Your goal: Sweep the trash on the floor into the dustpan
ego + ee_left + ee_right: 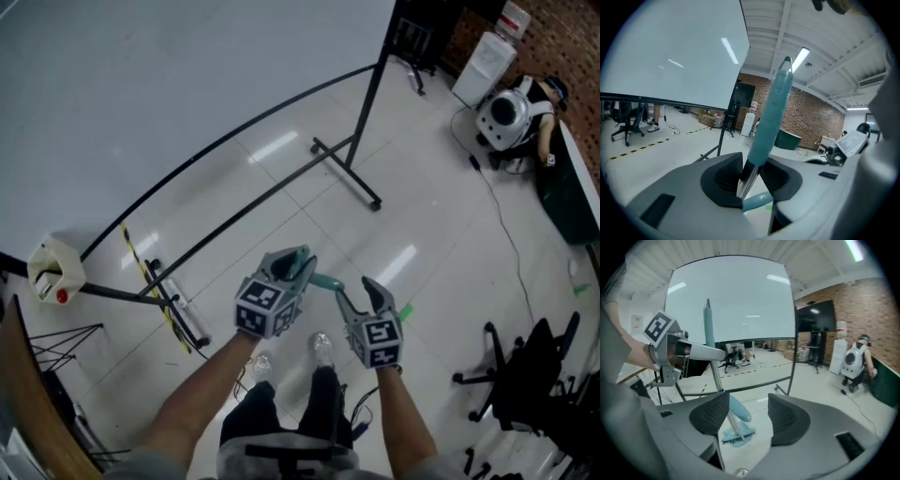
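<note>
My left gripper (292, 258) is shut on the broom handle (769, 122), a teal grip on a metal shaft that stands nearly upright. In the right gripper view the same shaft (717, 380) runs down to the teal brush head (737, 436) on the floor. A second teal handle (740, 411) lies low beside it; whether it is the dustpan's I cannot tell. My right gripper (361, 292) is open just right of the left one, with nothing pressed between its pads (710, 413). A small green scrap (405, 312) lies on the floor by the right gripper.
A large white screen (187, 84) on a black wheeled stand (347, 173) fills the back. Yellow-black tape (145, 267) crosses the floor at left. A black office chair (525, 375) stands at right, a person (511, 117) sits far right, and a cable (506, 234) trails across the tiles.
</note>
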The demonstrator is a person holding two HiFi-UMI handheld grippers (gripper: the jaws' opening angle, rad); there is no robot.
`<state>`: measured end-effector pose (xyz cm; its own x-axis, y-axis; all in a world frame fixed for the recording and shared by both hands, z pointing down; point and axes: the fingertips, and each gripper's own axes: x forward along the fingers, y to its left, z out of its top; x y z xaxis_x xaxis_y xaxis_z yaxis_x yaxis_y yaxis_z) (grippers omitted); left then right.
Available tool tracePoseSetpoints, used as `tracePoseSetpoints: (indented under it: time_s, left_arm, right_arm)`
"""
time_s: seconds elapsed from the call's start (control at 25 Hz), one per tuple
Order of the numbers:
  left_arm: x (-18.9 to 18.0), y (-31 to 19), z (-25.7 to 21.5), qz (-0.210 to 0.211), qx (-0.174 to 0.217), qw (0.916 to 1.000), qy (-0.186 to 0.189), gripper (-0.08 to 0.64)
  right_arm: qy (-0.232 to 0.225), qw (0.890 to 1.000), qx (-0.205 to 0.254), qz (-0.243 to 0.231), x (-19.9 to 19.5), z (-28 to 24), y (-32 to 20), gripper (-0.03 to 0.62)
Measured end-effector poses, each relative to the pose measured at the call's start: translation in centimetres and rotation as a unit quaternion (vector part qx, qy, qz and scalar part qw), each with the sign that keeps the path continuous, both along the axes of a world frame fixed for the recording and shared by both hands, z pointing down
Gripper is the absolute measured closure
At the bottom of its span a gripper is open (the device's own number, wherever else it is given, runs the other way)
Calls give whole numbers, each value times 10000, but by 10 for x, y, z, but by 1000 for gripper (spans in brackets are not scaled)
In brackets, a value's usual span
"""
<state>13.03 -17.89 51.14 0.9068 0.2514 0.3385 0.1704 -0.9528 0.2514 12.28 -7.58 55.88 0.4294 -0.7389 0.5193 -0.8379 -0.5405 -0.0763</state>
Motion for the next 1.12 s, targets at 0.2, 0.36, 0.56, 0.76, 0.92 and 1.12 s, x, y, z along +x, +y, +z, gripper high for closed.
tracePoseSetpoints:
  time_s: [0.2, 0.36, 0.56, 0.76, 0.92, 1.12]
  left_arm:
    - [3, 0, -6, 363, 70, 9993, -13, 466]
    - [8, 5, -20, 409, 85, 9991, 122, 466]
    - [6, 5, -23, 285, 27, 9992, 263, 466]
    - [4, 8, -21, 346, -27, 9990, 298, 466]
    - [0, 4, -21, 445, -94, 9984, 341, 466]
    - [-4, 3, -23, 756, -4, 9963, 410, 466]
  right_arm:
    - [-251, 9984, 172, 476, -62, 38, -3, 342]
    - [-714, 9951, 120, 672, -69, 84, -35, 342]
    - [-791, 9904, 202, 1118, -39, 127, -72, 269]
    - [-781, 9915, 526, 899, -27, 142, -105, 238]
    - [-496, 9925, 641, 911, -14, 138, -119, 273]
    - [-327, 9949, 585, 751, -10, 133, -120, 359]
